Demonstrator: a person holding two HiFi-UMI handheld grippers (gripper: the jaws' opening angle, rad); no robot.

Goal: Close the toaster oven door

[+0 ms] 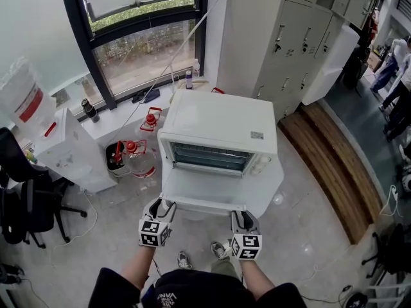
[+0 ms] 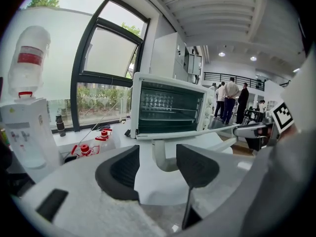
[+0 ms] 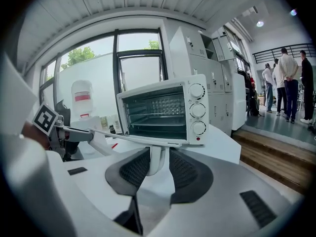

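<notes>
Left claw: jaws apart, straddling the L end post of the white bar handle w/o pressing on it; clear gap each side.

White boxy metal toaster oven sits mid-frame on a white bench, by the window. To its L stands a white water dispenser w/ upturned bottle, to its R tall grey lockers. The oven's drop-down door lies fully open and about level, hinged at the bottom, sticking out toward the person. The handle runs along the door's free front edge. The cavity is dark, w/ a wire rack and a perforated back wall; three round knobs are stacked down the R front panel, a small red lamp under them.

Handling, as a guess: the door is a stiff frame, prob. w/ a glass pane, and fairly light. It should swing up on its hinge w/ little effort, maybe sprung near the end, so it could snap shut. The bar is smooth painted metal or plastic and a bit slippery. Best hold is at the end posts, where both claws are now, lifting evenly so the door doesn't twist. The oven itself looks light enough to slide back if pushed hard.

Right claw: jaws drawn in close on the R end post of the handle, ribbed pads look to bear on it both sides
</notes>
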